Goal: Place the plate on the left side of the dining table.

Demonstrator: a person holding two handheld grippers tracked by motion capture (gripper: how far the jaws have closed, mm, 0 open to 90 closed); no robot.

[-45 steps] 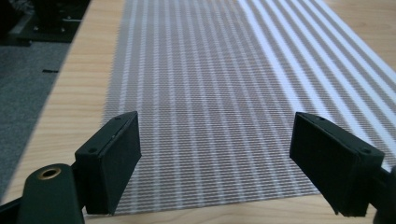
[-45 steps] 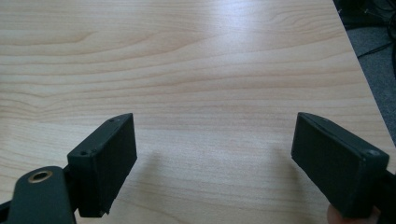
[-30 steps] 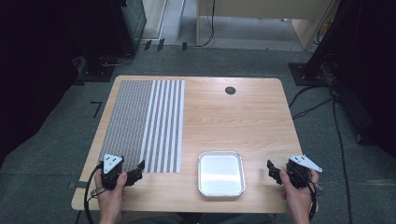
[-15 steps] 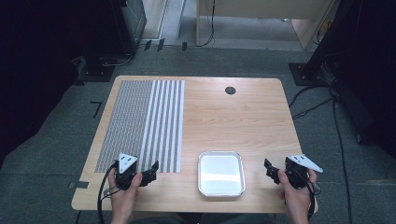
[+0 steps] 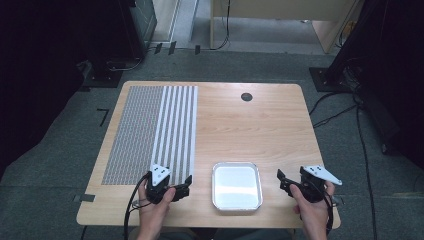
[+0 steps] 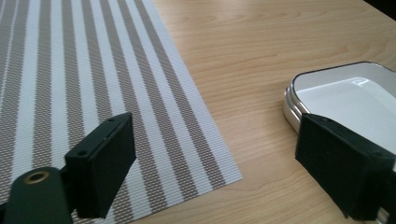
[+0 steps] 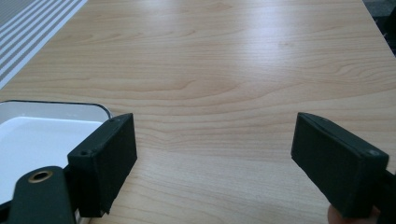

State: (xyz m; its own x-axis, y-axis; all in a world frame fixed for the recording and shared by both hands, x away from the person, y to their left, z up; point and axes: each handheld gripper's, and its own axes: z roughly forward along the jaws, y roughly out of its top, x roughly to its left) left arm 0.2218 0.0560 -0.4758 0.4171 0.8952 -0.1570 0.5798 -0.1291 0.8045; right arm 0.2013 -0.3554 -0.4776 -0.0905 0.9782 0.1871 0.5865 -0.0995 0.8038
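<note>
- The tray (image 5: pixel 236 185) is a shallow rectangular pan with rounded corners, a white inside and a thin dark-lined metal rim; light glares off its flat bottom.
- It sits flat on the table (image 5: pixel 250 125) near the front edge, roughly midway between the two front corners, its long sides running front to back.
- Nothing lies in the tray; its white floor is bare in the high view and in both gripper views.
- The left gripper (image 5: pixel 182 186) is held in the person's left hand (image 5: pixel 152 207) just off the tray's left side, near the front right corner of the striped mat (image 5: pixel 155 132).
- Its jaws stand wide apart and hold nothing; in the left gripper view one jaw hangs over the mat's corner and the other over the tray's near rim (image 6: pixel 299 100).
- The right gripper (image 5: pixel 283 182) sits in the right hand (image 5: pixel 312 207) near the front right corner of the table, apart from the tray's right side.
- Its jaws are also spread wide and empty, with bare wood between them and the tray's corner (image 7: pixel 56 109) behind the left one.
- The mat, grey and white striped, covers the left part of the table up to the back edge.
- A small dark round grommet (image 5: pixel 246 96) is set into the wood near the back edge.
</note>
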